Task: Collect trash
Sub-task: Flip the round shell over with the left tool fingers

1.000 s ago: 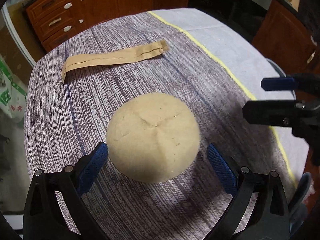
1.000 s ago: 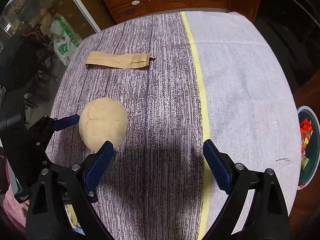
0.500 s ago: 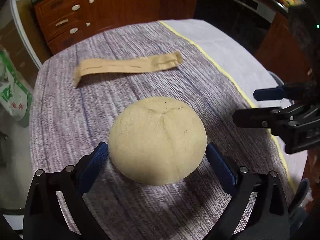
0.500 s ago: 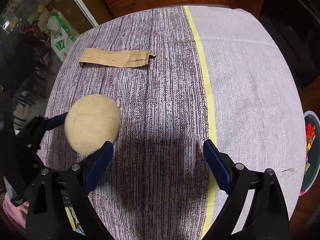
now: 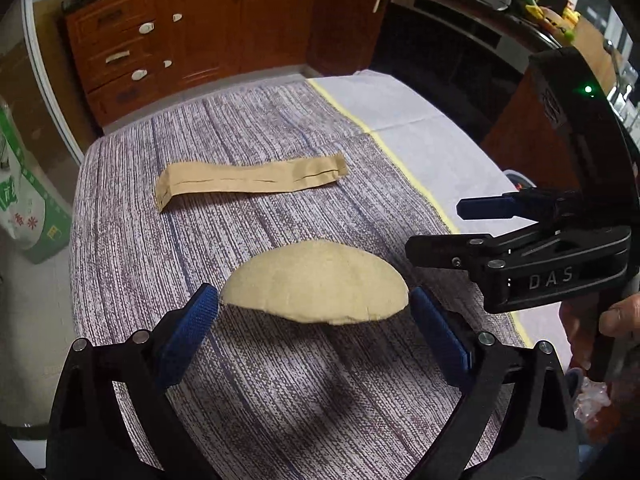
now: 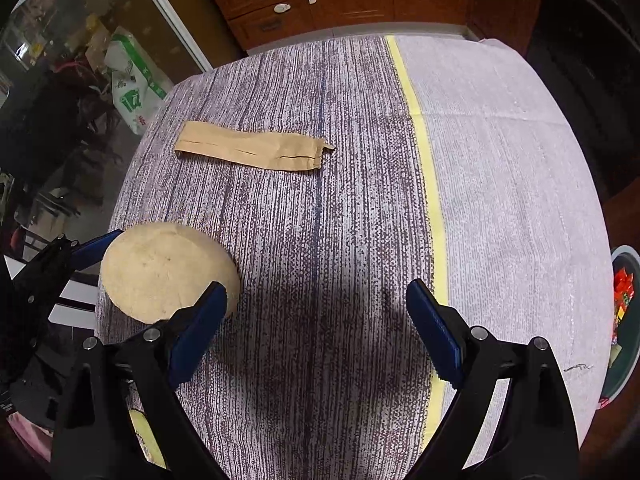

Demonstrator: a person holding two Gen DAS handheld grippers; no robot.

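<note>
My left tool [image 5: 314, 314] pinches the tan dome [image 5: 316, 282] by its edges, lifted off the desk [image 5: 280, 392] for binning. My right tool [image 6: 312, 320] waits open, holding nothing.

obstacle: paper strip [image 6: 252, 150] | right: bare tablecloth [image 6: 500, 184]
</note>
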